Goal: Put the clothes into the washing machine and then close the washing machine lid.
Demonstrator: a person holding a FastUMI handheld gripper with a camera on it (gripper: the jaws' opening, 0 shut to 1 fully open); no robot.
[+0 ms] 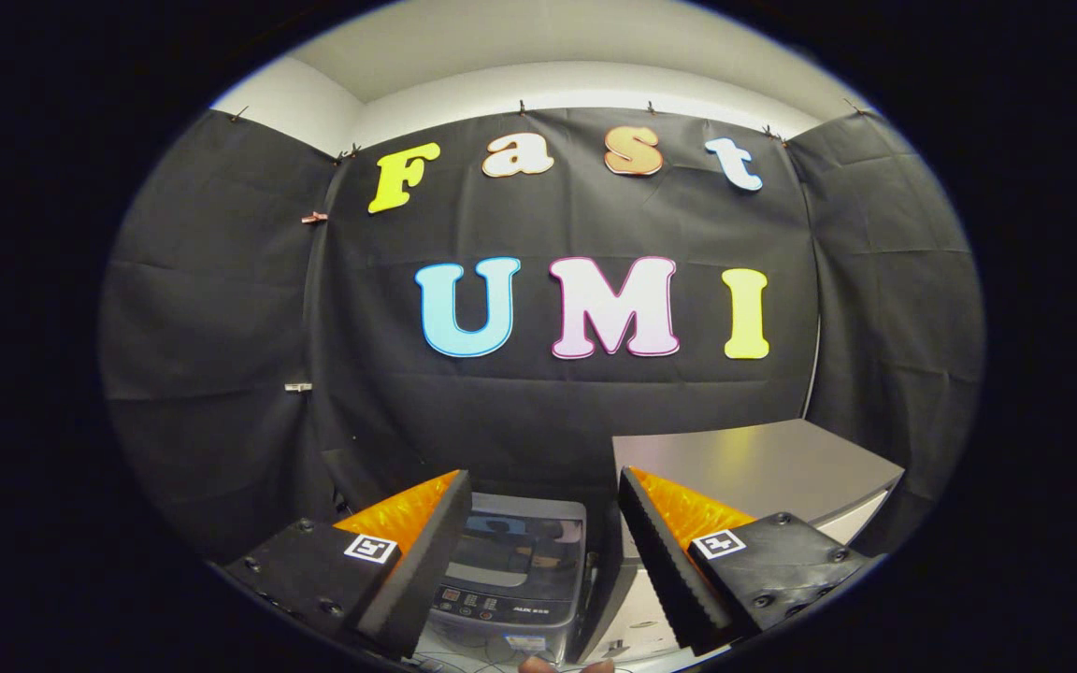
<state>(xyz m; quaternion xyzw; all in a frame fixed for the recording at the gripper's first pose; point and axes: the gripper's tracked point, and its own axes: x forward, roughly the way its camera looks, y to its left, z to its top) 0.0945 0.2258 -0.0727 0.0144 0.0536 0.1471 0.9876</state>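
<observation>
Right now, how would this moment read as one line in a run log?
jaws: open, holding nothing | washing machine: beyond and between them, below | lid: looks shut | grey cabinet: beside the machine | clothes: not located

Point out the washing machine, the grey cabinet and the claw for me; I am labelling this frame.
washing machine [512,570]: gripper view, on its closed lid, seen between the claw's open fingers.
grey cabinet [744,463]: gripper view, on its bare top, right of the machine.
claw [543,509]: gripper view, midway between its fingertips, holding nothing.
</observation>
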